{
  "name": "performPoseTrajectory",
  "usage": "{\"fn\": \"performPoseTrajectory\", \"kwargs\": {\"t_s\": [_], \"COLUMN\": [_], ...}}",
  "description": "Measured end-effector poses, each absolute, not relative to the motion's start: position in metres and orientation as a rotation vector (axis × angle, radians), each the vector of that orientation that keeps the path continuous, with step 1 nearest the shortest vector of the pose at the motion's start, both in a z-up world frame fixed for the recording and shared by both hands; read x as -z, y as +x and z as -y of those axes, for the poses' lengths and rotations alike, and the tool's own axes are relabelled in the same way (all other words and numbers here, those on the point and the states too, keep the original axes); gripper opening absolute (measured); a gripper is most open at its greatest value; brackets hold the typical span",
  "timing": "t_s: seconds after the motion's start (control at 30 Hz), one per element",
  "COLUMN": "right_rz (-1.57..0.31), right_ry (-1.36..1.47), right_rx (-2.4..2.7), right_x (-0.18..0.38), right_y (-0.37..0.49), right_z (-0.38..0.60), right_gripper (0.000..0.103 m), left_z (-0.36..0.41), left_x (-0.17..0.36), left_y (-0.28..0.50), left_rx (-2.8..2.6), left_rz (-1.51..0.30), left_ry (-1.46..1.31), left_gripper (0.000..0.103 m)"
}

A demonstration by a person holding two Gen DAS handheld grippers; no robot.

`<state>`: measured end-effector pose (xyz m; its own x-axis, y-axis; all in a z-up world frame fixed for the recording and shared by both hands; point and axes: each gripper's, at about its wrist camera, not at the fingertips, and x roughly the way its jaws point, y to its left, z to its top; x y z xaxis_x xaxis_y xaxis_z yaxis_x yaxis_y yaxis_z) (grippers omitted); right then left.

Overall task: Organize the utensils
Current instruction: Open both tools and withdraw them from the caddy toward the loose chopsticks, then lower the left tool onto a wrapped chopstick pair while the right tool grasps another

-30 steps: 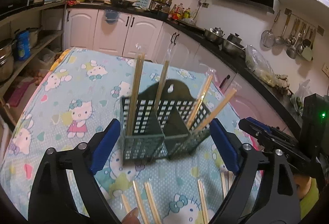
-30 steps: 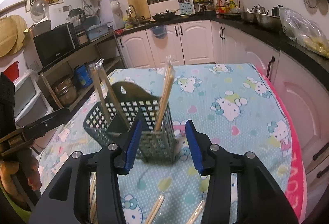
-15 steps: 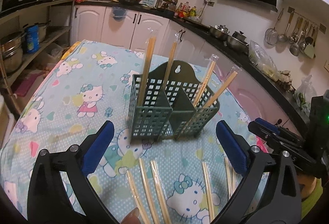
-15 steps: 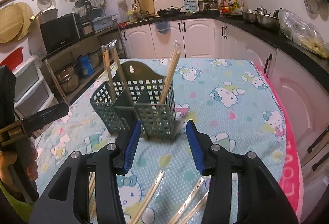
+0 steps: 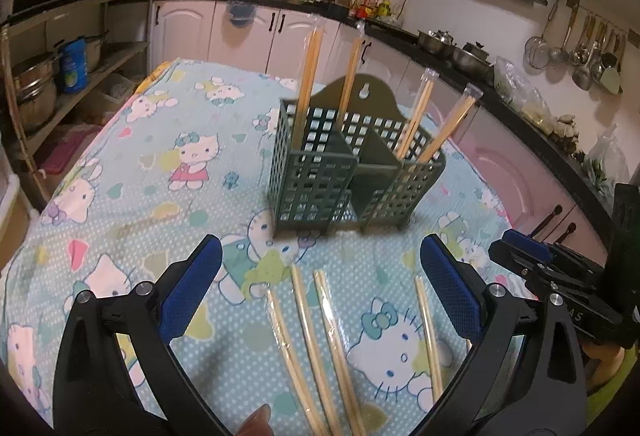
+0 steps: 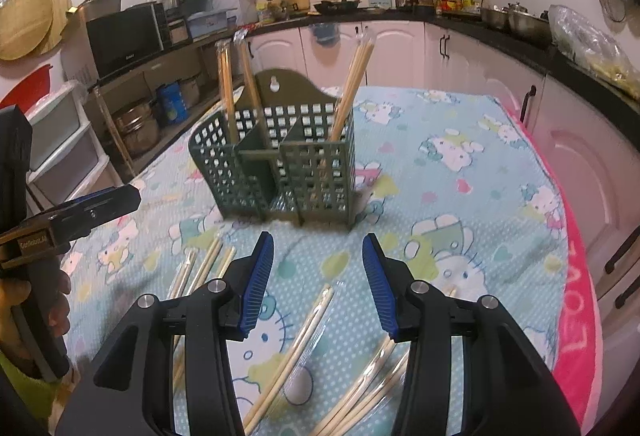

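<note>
Four wrapped chopstick pairs stand in the green basket [image 5: 352,168] in the left wrist view, two in its left compartment and two in its right, none in the middle. Compared with a second ago the basket sits farther from the left tongs [image 5: 320,292], which have drawn back and upward; their jaws are spread wide and hold nothing. More of the counter [image 5: 132,172] now shows below them, with several loose chopsticks [image 5: 316,340] lying just ahead of the jaws. The right tongs [image 5: 532,256] appear at the right edge, apart from the basket.

Right wrist view: the right tongs [image 6: 318,276] have likewise retreated from the basket [image 6: 276,164]. Their jaws are parted and empty. Loose chopsticks [image 6: 296,352] lie beneath and between them on the counter [image 6: 460,196].

Judgement: a deposit appears complete and both tongs are free. The task is partly done; the loose pairs remain to be collected, probably next.
</note>
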<state>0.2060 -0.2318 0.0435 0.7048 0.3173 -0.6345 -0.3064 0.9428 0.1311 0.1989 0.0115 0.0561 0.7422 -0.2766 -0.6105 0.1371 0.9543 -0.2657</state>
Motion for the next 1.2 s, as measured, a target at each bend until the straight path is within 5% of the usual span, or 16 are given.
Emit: {"fn": "performPoseTrajectory", "kwargs": {"t_s": [0.83, 0.9, 1.13, 1.2], "right_rz": [-0.850, -0.862, -0.898, -0.910], "right_ry": [-0.018, -0.022, -0.025, -0.027], "right_rx": [-0.378, -0.376, -0.358, -0.350], "right_x": [0.017, 0.020, 0.030, 0.033], "right_y": [0.206, 0.208, 0.219, 0.223], "right_z": [0.205, 0.204, 0.205, 0.206], "right_gripper": [0.045, 0.045, 0.045, 0.045], "left_z": [-0.019, -0.018, -0.017, -0.018], "left_x": [0.012, 0.016, 0.029, 0.032], "left_y": [0.189, 0.190, 0.201, 0.208], "left_rx": [0.226, 0.237, 0.277, 0.285], "left_rz": [-0.869, -0.887, -0.956, -0.977], "left_ry": [-0.202, -0.205, -0.236, -0.244], "left_gripper": [0.091, 0.087, 0.049, 0.047]}}
